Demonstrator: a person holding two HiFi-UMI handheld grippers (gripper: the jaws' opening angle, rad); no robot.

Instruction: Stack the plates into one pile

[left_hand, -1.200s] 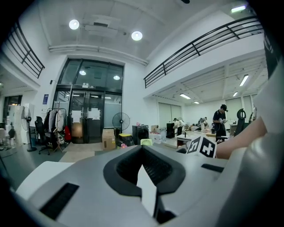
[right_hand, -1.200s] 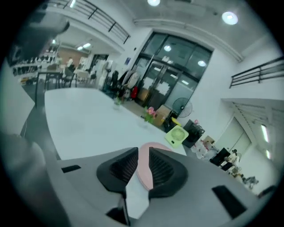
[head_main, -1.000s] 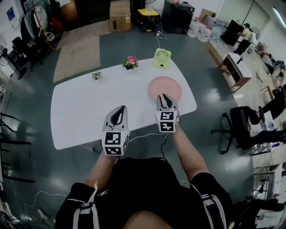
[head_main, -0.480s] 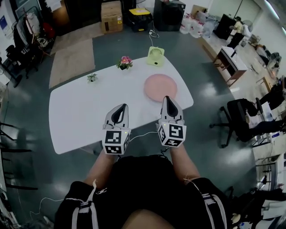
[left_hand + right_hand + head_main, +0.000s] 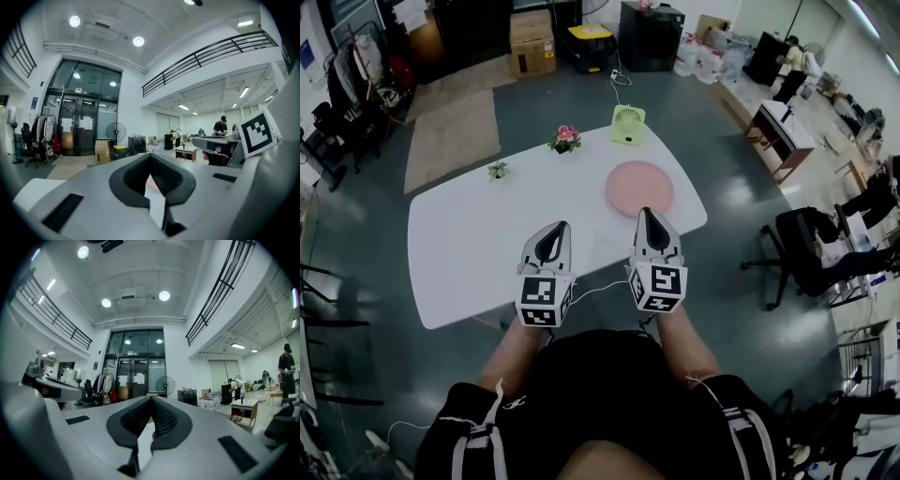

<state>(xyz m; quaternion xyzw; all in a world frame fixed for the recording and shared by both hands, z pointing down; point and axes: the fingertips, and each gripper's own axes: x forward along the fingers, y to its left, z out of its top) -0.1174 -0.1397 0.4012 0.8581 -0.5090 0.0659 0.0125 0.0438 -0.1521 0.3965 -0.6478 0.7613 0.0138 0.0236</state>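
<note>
Lying on the white bench (image 5: 469,244), the pink plates (image 5: 639,187) sit just on the person's side of the green fan (image 5: 628,124), slightly to its right. From the head view they read as a single round disc. How many plates make it up cannot be told, and no other plate is seen anywhere on the bench.

The left tongs (image 5: 553,228) are held further from the fan than the plates are, down and to its left. Their jaws are together, with nothing between them. The right tongs (image 5: 646,214) are almost straight below the fan in the head view, with the plates between fan and tips. Their jaws are likewise pressed together and empty. Both gripper views look out level across the room, not down at the bench.

A flower pot (image 5: 566,139) stands to the left of the fan, with a small plant (image 5: 497,170) further left. Neither belongs to the task.

Judgement: the stacking step appears complete, with one pile and no loose plate outstanding. The next move calls only for keeping both tongs off the pile. If any check is wanted, it is whether the plate edges sit flush.
</note>
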